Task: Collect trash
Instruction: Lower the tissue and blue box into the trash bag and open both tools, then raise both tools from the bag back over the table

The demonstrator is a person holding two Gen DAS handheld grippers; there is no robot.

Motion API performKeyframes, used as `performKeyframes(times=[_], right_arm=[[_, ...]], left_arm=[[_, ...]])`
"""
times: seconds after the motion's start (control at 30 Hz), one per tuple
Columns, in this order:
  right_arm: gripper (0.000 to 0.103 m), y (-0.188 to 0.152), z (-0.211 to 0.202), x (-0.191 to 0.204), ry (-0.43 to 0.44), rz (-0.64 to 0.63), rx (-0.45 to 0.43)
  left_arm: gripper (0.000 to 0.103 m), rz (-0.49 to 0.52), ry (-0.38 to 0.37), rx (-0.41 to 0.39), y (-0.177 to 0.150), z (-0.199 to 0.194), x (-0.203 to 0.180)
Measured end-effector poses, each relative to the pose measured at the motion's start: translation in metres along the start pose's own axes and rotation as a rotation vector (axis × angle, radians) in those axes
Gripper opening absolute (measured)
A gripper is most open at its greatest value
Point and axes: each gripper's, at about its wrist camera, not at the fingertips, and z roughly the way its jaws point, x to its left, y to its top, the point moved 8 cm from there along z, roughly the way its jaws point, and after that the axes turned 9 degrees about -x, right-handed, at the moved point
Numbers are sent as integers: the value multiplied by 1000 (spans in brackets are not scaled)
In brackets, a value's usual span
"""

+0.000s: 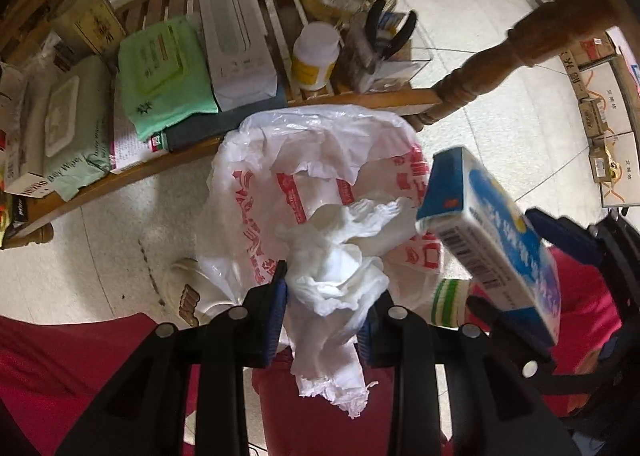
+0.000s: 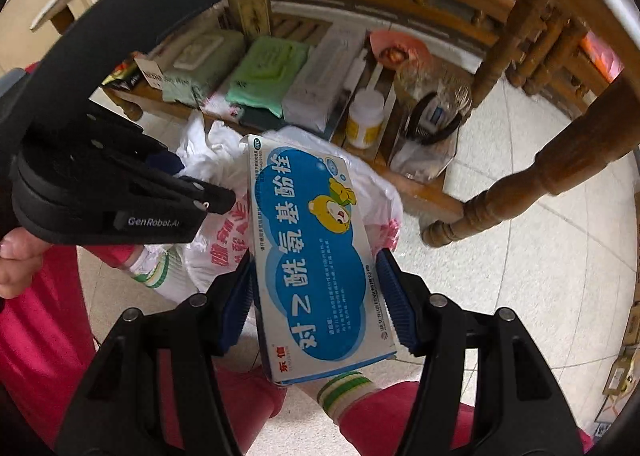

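Note:
My left gripper point(image 1: 326, 290) is shut on a crumpled white tissue point(image 1: 340, 256) and holds it over the open white plastic bag with red print point(image 1: 320, 148) on the floor. My right gripper point(image 2: 316, 268) is shut on a blue and white medicine box point(image 2: 316, 256), also over the bag point(image 2: 224, 252). In the left wrist view the box point(image 1: 492, 232) and right gripper point(image 1: 556, 256) show at the right. In the right wrist view the left gripper point(image 2: 216, 198) shows at the left with the tissue point(image 2: 208, 152).
A low wooden shelf point(image 1: 360, 98) behind the bag holds wet wipe packs point(image 1: 164, 72), a white carton point(image 1: 236, 36), a white bottle point(image 1: 316, 56) and pliers point(image 1: 390, 34). A turned table leg point(image 1: 512, 56) stands at the right. Cardboard boxes point(image 1: 604, 112) line the far right. Red trouser legs point(image 2: 36, 320) are below.

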Motion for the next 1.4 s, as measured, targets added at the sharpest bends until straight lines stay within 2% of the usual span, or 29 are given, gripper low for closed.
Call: performKeyframes(times=[0.47, 0.7, 0.8, 0.87, 0.97, 1.07, 1.4], right_arm=[[59, -28, 85, -3, 19, 107, 141], [60, -40, 116, -2, 41, 147, 201], [63, -44, 126, 1, 63, 153, 225], [69, -47, 128, 0, 69, 162, 231], [75, -47, 129, 0, 81, 173, 229], [76, -46, 129, 0, 91, 180, 223], [76, -41, 125, 5, 103, 181, 214]], left_arm=[[30, -81, 0, 110, 9, 62, 19], [30, -100, 27, 158, 8, 89, 26], [42, -96, 60, 183, 4, 97, 31], [54, -73, 84, 189, 3, 100, 32], [61, -59, 86, 187, 4, 98, 31], [66, -59, 88, 187, 4, 98, 30], [71, -70, 87, 190, 5, 95, 31]])
